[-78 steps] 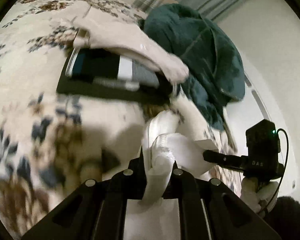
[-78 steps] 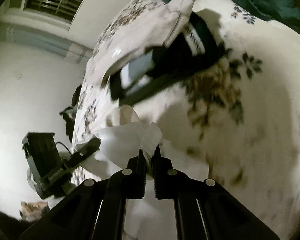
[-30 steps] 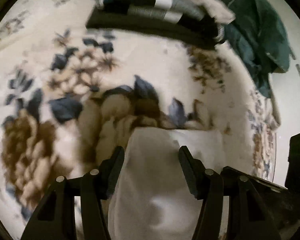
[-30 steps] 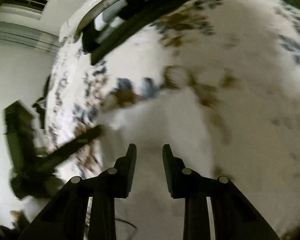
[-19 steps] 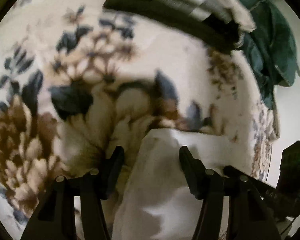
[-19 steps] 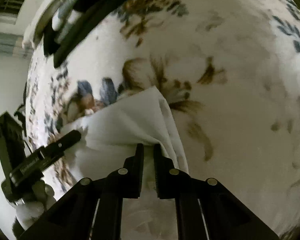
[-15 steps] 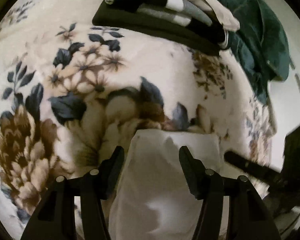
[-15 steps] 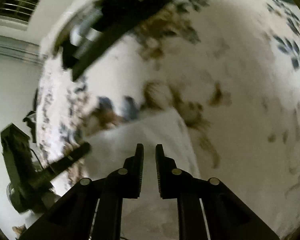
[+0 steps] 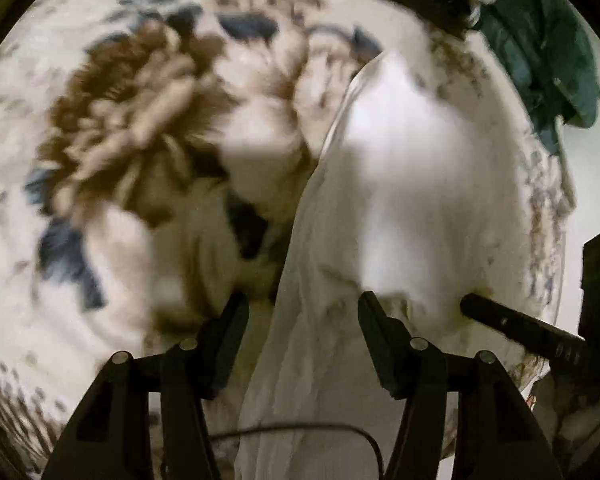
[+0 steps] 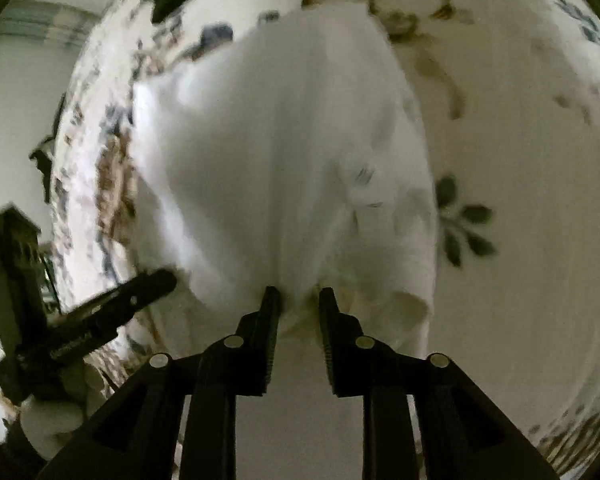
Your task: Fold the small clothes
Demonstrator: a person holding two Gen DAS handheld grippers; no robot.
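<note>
Only blurred lettering, right tongs [image 9: 520,326].

Two fisheye wrist views, each looking forward along its own gripper's fingers, close above a floral bedspread [image 9: 148,128]; both share the white garment [image 10: 284,152]; each glimpses the other gripper.

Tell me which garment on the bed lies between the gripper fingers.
The white garment, spread on the floral bedspread between both open grippers. The dark green garment lies at the far edge.
</note>
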